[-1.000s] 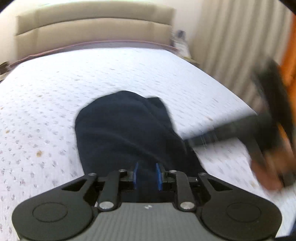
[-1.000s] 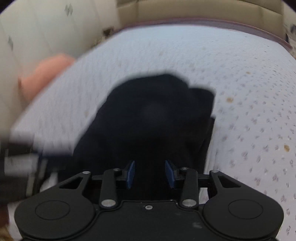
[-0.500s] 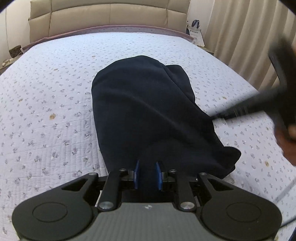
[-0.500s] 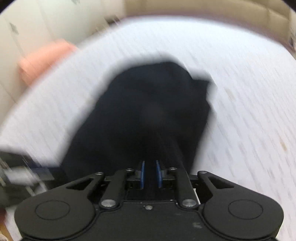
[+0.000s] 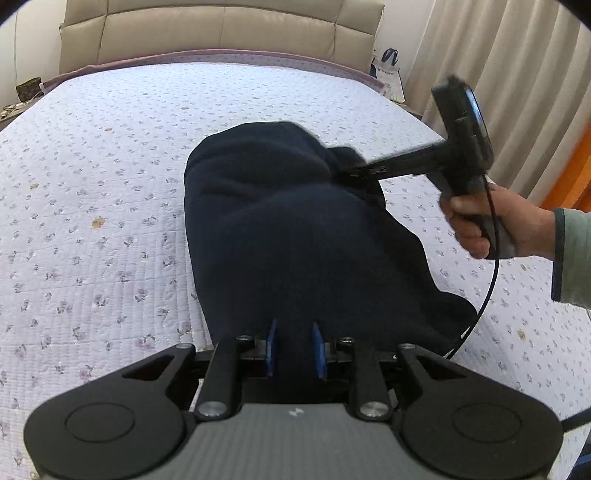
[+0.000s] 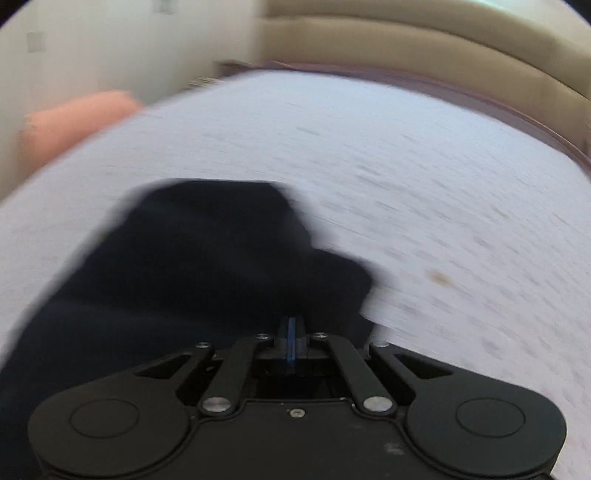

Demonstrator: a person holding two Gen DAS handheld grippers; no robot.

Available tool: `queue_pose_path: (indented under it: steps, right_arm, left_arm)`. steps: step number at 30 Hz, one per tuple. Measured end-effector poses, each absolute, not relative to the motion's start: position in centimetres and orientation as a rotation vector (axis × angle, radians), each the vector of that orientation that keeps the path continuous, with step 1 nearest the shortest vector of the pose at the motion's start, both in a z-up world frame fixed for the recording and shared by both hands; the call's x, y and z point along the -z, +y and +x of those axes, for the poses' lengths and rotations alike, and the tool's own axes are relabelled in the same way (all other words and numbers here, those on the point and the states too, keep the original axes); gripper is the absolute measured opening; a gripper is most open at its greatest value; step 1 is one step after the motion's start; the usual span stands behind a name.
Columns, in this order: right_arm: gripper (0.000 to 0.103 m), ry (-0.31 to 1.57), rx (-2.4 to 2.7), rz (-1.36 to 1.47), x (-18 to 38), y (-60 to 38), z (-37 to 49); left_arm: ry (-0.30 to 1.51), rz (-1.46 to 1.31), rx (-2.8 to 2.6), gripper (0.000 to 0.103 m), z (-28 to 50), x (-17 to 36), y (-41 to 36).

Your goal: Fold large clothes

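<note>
We see a wide bed point(image 5: 110, 177) under a pale quilt printed with small flowers, its padded beige headboard point(image 5: 221, 33) along the far edge and pleated curtains point(image 5: 517, 74) past its right edge. On the quilt lies a dark navy garment point(image 5: 295, 229), bunched into a long heap that runs from the near edge toward the middle of the bed, nearer the right edge than the left.

We find the left hand-held gripper point(image 5: 294, 349) at the near end of the heap, its blue pads a little apart with a fold of the navy cloth between them, so it pinches the garment. The right hand-held gripper point(image 5: 349, 170) reaches in from the right edge, held by a hand point(image 5: 487, 221) with a grey-green sleeve point(image 5: 572, 258), and its tip sits at the far right corner of the heap. In its own blurred view we see the blue pads of that hand-held gripper point(image 6: 291, 341) pressed together, having just been closing; whether any cloth is caught between them we cannot tell. A black cable point(image 5: 491, 288) hangs from its handle.
</note>
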State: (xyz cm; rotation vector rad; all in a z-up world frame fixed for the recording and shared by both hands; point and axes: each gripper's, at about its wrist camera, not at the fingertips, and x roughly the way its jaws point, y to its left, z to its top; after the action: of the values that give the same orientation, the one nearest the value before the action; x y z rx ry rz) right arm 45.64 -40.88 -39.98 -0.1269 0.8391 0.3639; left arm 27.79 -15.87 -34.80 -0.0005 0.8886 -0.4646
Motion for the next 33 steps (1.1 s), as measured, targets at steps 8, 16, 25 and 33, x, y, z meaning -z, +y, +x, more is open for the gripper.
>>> queue_pose_path:
  steps: [8, 16, 25, 33]
  right_arm:
    - [0.027, 0.674, -0.571, -0.075, 35.7, -32.8, 45.3]
    - [0.037, 0.863, -0.172, -0.077, 43.3, -37.2, 53.4]
    - [0.037, 0.878, -0.445, 0.066, 36.0, -37.2, 39.6]
    - [0.028, 1.090, -0.367, -0.098, 43.0, -37.9, 30.7]
  left_arm:
    - [0.907, 0.011, 0.474, 0.025, 28.1, 34.7, -15.9]
    - [0.892, 0.006, 0.470, 0.026, 27.4, 34.6, -15.8]
    - [0.884, 0.016, 0.414, 0.026, 27.4, 32.4, -15.0]
    - [0.925, -0.045, 0.390, 0.034, 27.2, 34.6, -14.0]
